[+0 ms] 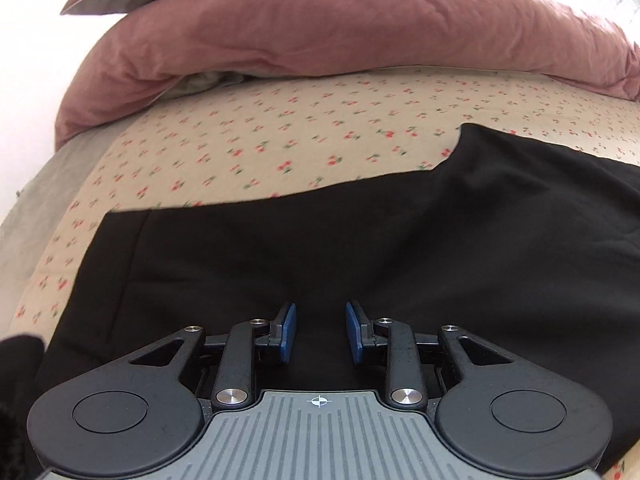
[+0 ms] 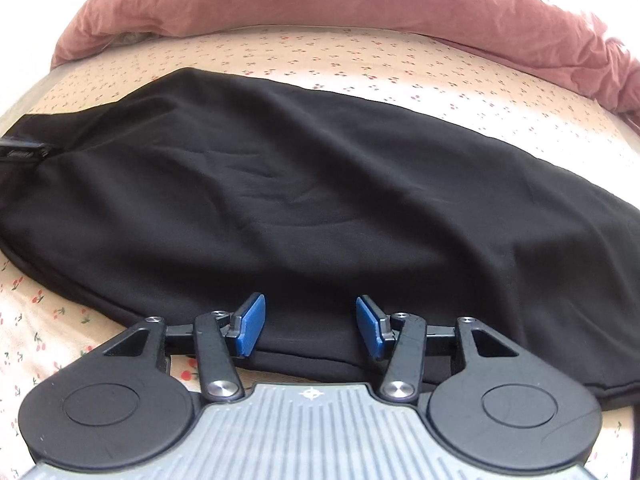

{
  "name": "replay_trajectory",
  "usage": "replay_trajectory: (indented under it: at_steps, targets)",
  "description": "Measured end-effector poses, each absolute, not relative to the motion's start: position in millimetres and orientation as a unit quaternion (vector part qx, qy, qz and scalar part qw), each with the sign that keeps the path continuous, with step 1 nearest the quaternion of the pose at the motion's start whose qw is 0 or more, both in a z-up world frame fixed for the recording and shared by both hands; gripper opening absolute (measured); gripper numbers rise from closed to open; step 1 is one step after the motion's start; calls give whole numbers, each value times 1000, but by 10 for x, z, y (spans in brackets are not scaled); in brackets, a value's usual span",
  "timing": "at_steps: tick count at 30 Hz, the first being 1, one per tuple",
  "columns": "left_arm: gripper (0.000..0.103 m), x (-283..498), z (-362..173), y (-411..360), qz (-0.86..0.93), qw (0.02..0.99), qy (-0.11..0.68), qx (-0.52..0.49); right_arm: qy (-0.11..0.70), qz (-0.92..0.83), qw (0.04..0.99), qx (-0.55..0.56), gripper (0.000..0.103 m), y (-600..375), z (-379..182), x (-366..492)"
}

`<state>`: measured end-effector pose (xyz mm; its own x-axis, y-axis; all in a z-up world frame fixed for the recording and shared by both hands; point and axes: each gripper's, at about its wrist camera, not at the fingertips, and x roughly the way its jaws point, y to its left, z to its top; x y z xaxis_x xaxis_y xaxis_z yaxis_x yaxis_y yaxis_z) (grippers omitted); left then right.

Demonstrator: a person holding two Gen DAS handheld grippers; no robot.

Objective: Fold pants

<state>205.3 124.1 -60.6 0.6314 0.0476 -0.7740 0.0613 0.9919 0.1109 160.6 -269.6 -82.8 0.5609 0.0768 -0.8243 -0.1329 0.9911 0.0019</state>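
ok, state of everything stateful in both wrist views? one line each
black pants: lying flat on the bed, wrinkled, apparently folded lengthwise, not held.
left gripper: open, blue fingers apart above the pants, nothing clamped.
right gripper: open, fingers either side of the near pants edge, not pressing it.
pink duvet: bunched up at the far side.
cherry-print sheet: spread flat.

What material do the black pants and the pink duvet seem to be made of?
Pants: probably a soft matte knit, like jersey; no shine, gentle shallow folds, limp drape.
Duvet: seemingly washed cotton or similar woven cloth, matte; fine crinkles, puffy filled shape.
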Motion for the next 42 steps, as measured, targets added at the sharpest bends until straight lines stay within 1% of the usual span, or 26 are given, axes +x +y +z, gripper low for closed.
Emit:
replay_trajectory:
  at_steps: [3,6,8,11,13,14,15,19,20,21,22,23,24,26,28,29,30,31,32,33,35,37,39,42]
  targets:
    - [28,1805,-548,1509,0,891,453,13,464,35,885,-17,45,-2855,-828,1635]
    - [28,1603,-480,1564,8,882,470,11,465,13,885,-10,45,-2929,-824,1655]
    - [28,1539,-437,1626,19,888,460,-8,465,10,885,-16,46,-2898,-815,1663]
    - [29,1507,-318,1860,40,895,437,-81,460,6,888,-20,46,-2830,-798,1649]
    - [37,1526,-229,2002,45,904,410,-114,443,23,896,-13,46,-2778,-751,1643]
    - [45,1551,-196,2068,56,910,393,-120,434,29,900,-13,46,-2745,-724,1636]
    - [50,1602,-178,2134,71,913,382,-124,426,35,904,-13,47,-2719,-696,1647]
    - [52,1861,-128,2404,114,912,358,-164,420,47,906,-4,48,-2651,-668,1688]
    - [58,1982,-107,2478,116,912,355,-171,422,46,905,-2,48,-2630,-675,1700]
    - [69,2086,-80,2540,113,915,348,-173,425,45,904,-3,48,-2609,-688,1714]
    - [76,2186,-73,2579,111,917,344,-171,428,44,903,-6,48,-2588,-698,1728]
    - [87,2294,-87,2601,110,916,347,-167,430,43,902,-7,48,-2580,-709,1743]
    - [92,2398,-119,2608,108,915,353,-165,431,43,901,-8,48,-2576,-709,1746]
    - [95,2638,-262,2586,101,904,384,-155,432,41,901,-8,48,-2555,-705,1758]
    - [95,2843,-500,2521,109,891,418,-138,432,42,901,-6,48,-2575,-702,1762]
    - [92,2893,-596,2474,119,887,428,-125,434,43,900,-6,48,-2586,-711,1768]
    - [85,2924,-682,2408,128,886,434,-106,437,42,899,-6,48,-2594,-728,1780]
    - [80,2937,-715,2331,134,888,433,-81,440,40,897,-7,48,-2593,-755,1802]
    - [56,2932,-703,2237,128,893,428,-59,442,39,896,-9,49,-2597,-771,1815]
    - [41,2914,-660,2174,127,895,424,-55,442,39,896,-12,51,-2593,-781,1842]
    - [31,2862,-577,2082,137,899,415,-41,442,36,896,-11,53,-2596,-787,1869]
    - [31,2813,-547,2076,149,902,402,-37,444,34,895,-10,54,-2589,-806,1885]
    - [31,2769,-501,2180,158,905,389,-67,444,31,895,-15,55,-2561,-808,1876]
    - [31,2699,-469,2215,159,910,375,-79,445,31,895,-16,55,-2563,-803,1854]
